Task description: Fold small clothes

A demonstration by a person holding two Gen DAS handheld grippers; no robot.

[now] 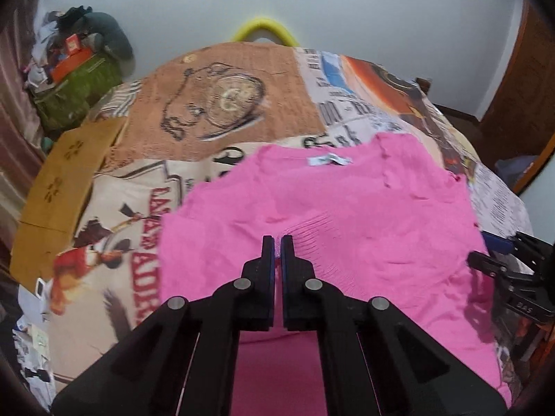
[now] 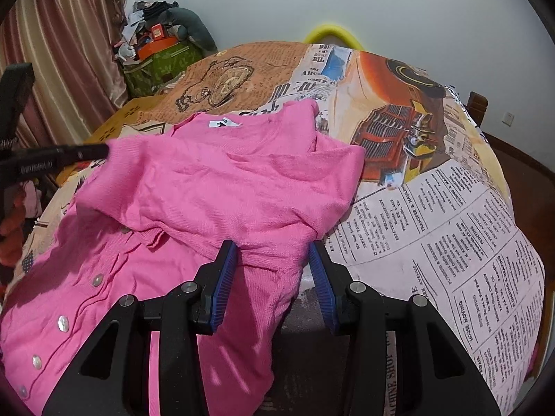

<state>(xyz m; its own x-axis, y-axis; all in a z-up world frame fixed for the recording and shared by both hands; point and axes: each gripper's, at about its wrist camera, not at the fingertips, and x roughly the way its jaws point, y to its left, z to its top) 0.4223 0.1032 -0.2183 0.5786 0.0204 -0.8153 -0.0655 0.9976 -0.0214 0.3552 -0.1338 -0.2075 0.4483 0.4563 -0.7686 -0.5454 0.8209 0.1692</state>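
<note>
Printed cloth (image 2: 433, 208) covers the whole work surface: newspaper text at right, a red vehicle print at upper right, a pocket-watch drawing on orange at upper centre.

Pink cardigan (image 2: 225, 187) lies on this cloth, filling centre and lower left of the right wrist view. Pearly buttons (image 2: 63, 323) run along its placket at lower left. White neck label (image 2: 222, 123) sits at the garment's far edge, upper centre. One part is folded over the body, with a ribbed cuff edge showing at mid-frame. In the left wrist view the cardigan fills centre and lower right, label at upper centre.

Brown cardboard (image 1: 66, 187) lies at the left edge of the left wrist view, beside the cloth. Green bag (image 2: 159, 66) with clutter piled on top stands at upper left, next to the curtain (image 2: 66, 52). Yellow curved piece (image 2: 333, 34) shows behind the table against the wall.

Right gripper (image 2: 274, 253): jaws apart, blue pads either side of a hanging fold of pink knit; pads not pressing on it.

Left gripper (image 1: 277, 246): jaws together, a thin ridge of pink ribbed knit pinched between the tips.
</note>
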